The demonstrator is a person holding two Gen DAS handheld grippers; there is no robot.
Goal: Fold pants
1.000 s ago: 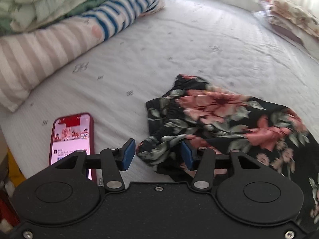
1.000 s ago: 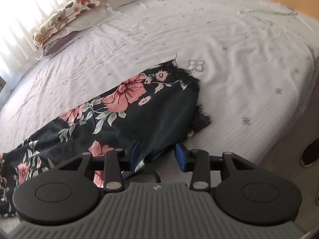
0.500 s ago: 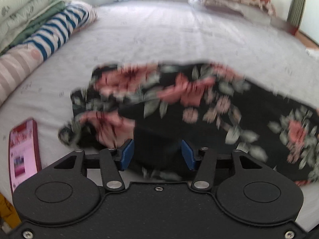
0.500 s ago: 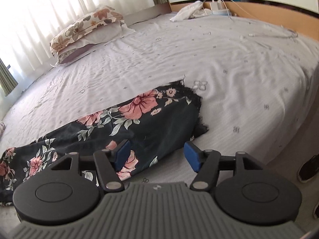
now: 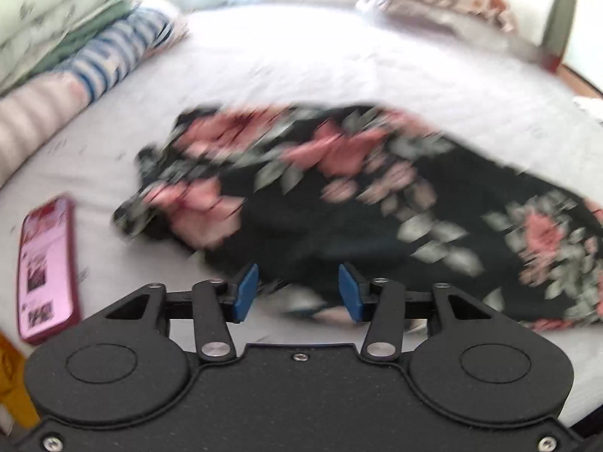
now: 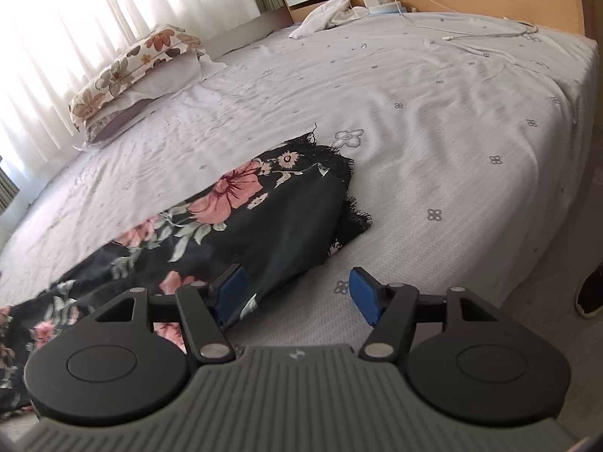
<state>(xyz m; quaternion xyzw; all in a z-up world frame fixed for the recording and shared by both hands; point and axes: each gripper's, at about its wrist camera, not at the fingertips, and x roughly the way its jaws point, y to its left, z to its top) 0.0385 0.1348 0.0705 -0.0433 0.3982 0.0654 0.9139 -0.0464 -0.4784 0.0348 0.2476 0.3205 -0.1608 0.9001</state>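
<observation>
Black floral pants (image 5: 339, 203) lie flat along the near edge of the white bed, waistband bunched at the left; the left wrist view is motion-blurred. My left gripper (image 5: 297, 293) is open and empty, just in front of the pants' near edge. In the right wrist view the pants' leg end (image 6: 271, 218) with frayed hems lies on the sheet. My right gripper (image 6: 297, 293) is open and empty, above the near corner of the leg end; its left pad (image 6: 230, 292) overlaps the fabric in view.
A red phone (image 5: 47, 267) lies on the bed left of the pants. Stacked bedding (image 5: 75, 37) sits at far left. Floral pillows (image 6: 135, 71) lie by the curtains. A white cloth (image 6: 324, 15) and charger cables (image 6: 482, 37) lie near the headboard. A shoe (image 6: 589, 290) is on the floor.
Both grippers have let go of the pants and pulled back. The right jaws opened wider. The left gripper swung right and is still moving, so its view blurs.
</observation>
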